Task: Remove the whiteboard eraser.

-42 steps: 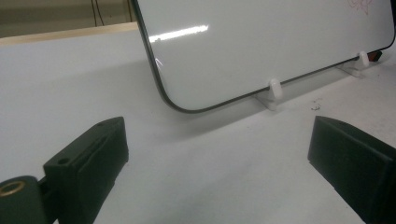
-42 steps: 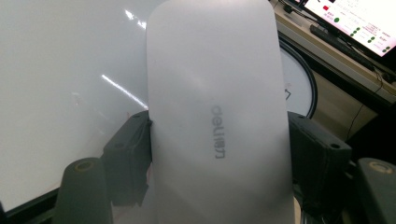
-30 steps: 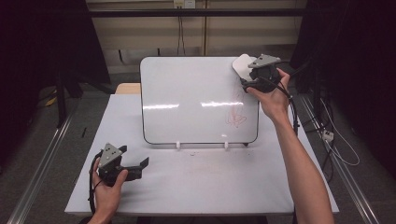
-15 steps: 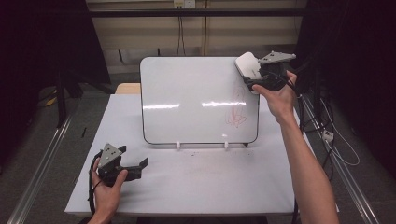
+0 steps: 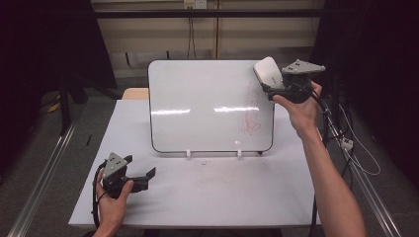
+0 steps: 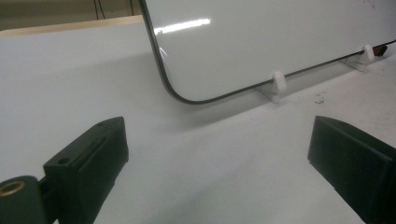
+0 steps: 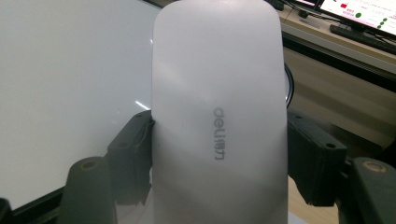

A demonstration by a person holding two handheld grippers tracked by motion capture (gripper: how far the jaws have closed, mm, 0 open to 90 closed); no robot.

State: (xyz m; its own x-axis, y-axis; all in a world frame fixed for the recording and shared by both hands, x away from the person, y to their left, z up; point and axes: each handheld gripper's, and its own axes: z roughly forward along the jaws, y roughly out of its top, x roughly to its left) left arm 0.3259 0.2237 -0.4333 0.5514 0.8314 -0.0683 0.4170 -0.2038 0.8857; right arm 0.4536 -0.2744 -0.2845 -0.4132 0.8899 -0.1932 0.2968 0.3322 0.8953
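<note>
Two grippers, left to right:

1. Your left gripper (image 5: 143, 177) rests on the table (image 5: 207, 197) in front of the whiteboard (image 5: 207, 98), jaws spread, nothing between them. Idle.
2. Red scribble (image 5: 249, 116) sits on the board's right half, unwiped.
3. Your right gripper (image 5: 269, 81) pinches the white eraser (image 7: 219, 116) by its sides, held at the board's top right corner, above the scribble.
4. Step looks like: eraser carried to the board, wipe not begun. Next: bring the eraser face flat onto the board, then stroke down over the red marks. Board stands on small clips (image 5: 188, 153), so press lightly.
</note>
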